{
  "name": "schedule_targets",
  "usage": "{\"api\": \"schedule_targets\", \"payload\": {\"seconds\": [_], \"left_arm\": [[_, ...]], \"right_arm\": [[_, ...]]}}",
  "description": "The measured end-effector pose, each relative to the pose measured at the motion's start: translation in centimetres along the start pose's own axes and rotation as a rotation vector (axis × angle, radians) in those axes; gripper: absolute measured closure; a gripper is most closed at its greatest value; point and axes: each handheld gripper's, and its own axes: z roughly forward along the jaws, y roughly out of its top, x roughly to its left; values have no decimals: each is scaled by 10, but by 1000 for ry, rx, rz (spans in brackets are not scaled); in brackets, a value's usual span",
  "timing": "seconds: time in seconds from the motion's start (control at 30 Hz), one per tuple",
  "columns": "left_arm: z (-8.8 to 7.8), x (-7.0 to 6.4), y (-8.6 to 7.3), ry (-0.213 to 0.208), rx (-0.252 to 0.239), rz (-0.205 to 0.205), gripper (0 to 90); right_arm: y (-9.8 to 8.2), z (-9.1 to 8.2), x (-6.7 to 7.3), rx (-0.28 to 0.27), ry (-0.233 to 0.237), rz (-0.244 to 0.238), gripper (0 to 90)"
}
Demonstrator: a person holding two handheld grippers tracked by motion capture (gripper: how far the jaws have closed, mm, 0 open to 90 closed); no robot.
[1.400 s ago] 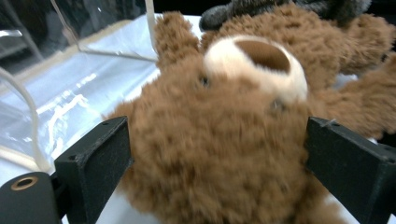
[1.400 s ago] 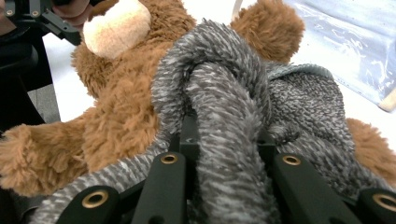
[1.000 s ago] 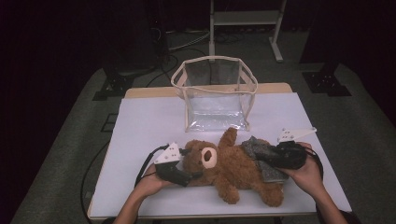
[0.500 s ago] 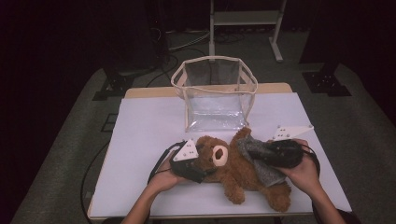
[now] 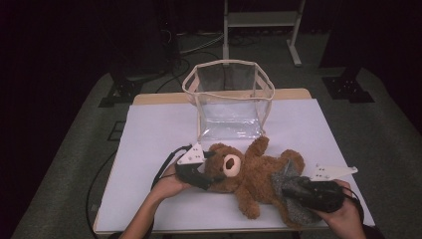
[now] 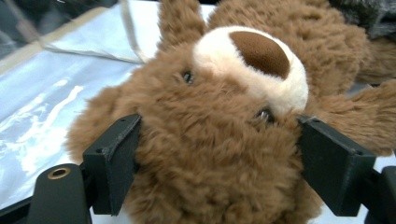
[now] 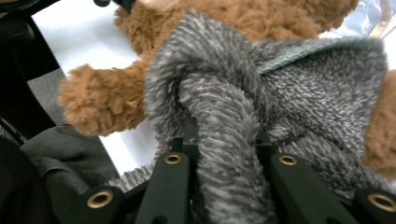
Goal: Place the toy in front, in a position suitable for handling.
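Right now my left gripper (image 5: 211, 175) has the teddy bear (image 5: 254, 174) by the head: in the left gripper view the two black jaws stand either side of the brown fur, one at the ear side, one just under the cream muzzle (image 6: 261, 70), and the fur bulges out between them. Those jaws have just been closing in, with the head between them, and the pads are pressing into the plush. Over on the other side, my right gripper (image 5: 288, 190) is pinched tight on the grey knitted garment (image 5: 293, 194) wrapped round the bear's lower body. In the right gripper view a thick fold of that grey fabric (image 7: 224, 140) runs straight down between the jaws, clamped narrow, with a brown paw (image 7: 100, 100) sticking out just beside it.

From the high view, the bear lies on its back across the near part of the white table (image 5: 149, 129), head toward my left hand (image 5: 166, 186), legs toward my right hand (image 5: 343, 214). One arm points up toward the clear bag (image 5: 229, 99), which stands upright and open just behind the bear, near the far edge of the white sheet. The bear's raised paw is just beside the bag's front wall; I can't tell whether it touches.
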Motion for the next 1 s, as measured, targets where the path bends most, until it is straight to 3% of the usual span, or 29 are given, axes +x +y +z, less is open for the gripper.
{"api": "schedule_targets", "payload": {"seconds": [0.17,0.37,0.5,0.6,0.7,0.8,0.87,1.0], "left_arm": [[-3,-4,-4,-28,-9,-16,193],[2,-17,-1,-36,22,2,192],[5,-27,5,-54,18,7,192],[6,-27,5,-42,21,7,192],[7,-25,2,-37,16,-7,192],[10,-25,4,-44,8,-6,193],[13,-25,6,-45,11,6,193],[11,-23,4,-35,2,9,192]], "right_arm": [[6,9,-13,-14,-41,1,756],[19,15,-40,-3,-65,-4,757],[26,17,-53,24,-126,-19,758],[26,16,-61,34,-98,6,758],[30,10,-58,18,-76,6,759],[47,4,-44,-27,-40,-32,759],[60,10,-32,-32,-19,-75,758],[85,43,1,-5,53,-189,757]]}}
